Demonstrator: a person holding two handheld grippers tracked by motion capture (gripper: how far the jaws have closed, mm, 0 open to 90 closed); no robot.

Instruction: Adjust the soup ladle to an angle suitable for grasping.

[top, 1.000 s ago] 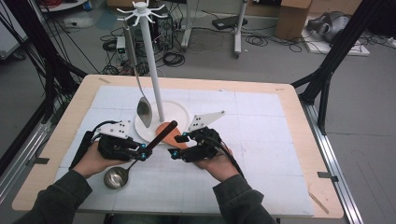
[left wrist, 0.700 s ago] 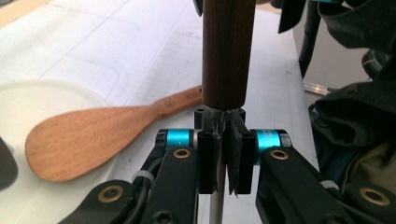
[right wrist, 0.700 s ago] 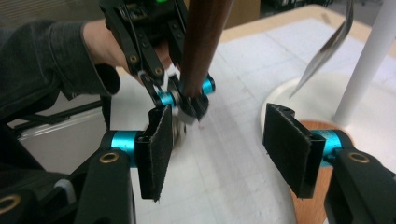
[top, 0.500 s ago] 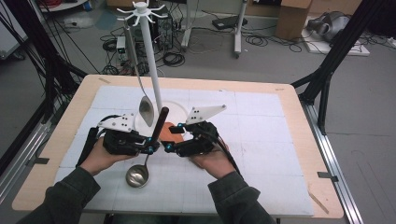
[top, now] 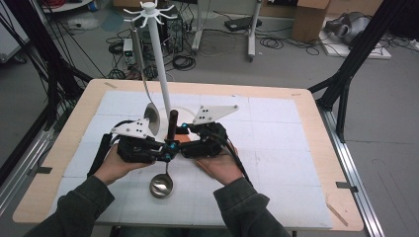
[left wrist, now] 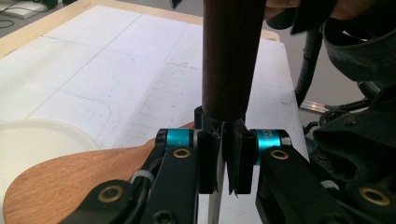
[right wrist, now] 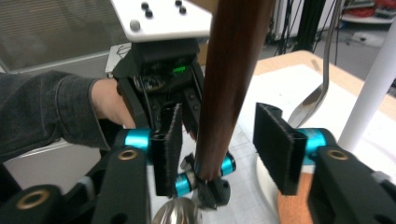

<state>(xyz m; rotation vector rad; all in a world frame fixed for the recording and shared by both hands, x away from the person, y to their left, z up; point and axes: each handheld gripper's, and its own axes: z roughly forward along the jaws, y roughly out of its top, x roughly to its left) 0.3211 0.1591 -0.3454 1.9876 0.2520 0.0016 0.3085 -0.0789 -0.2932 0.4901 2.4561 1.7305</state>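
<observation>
Ladle [top: 165,168] is hanging upright over the mat [top: 276,148], bowl down, dark handle pointing up near the white stand [top: 160,64]. Left gripper [top: 165,150] is clamped tight on its stem just under the handle. Right gripper [top: 184,147] has been closing, pads either side of the handle, not pressing yet.

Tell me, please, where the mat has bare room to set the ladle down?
The white mat is bare right of the right gripper to the table edge, and along its far-left corner. It is crowded around the stand's base, the hanging spoon and the ladle.
</observation>
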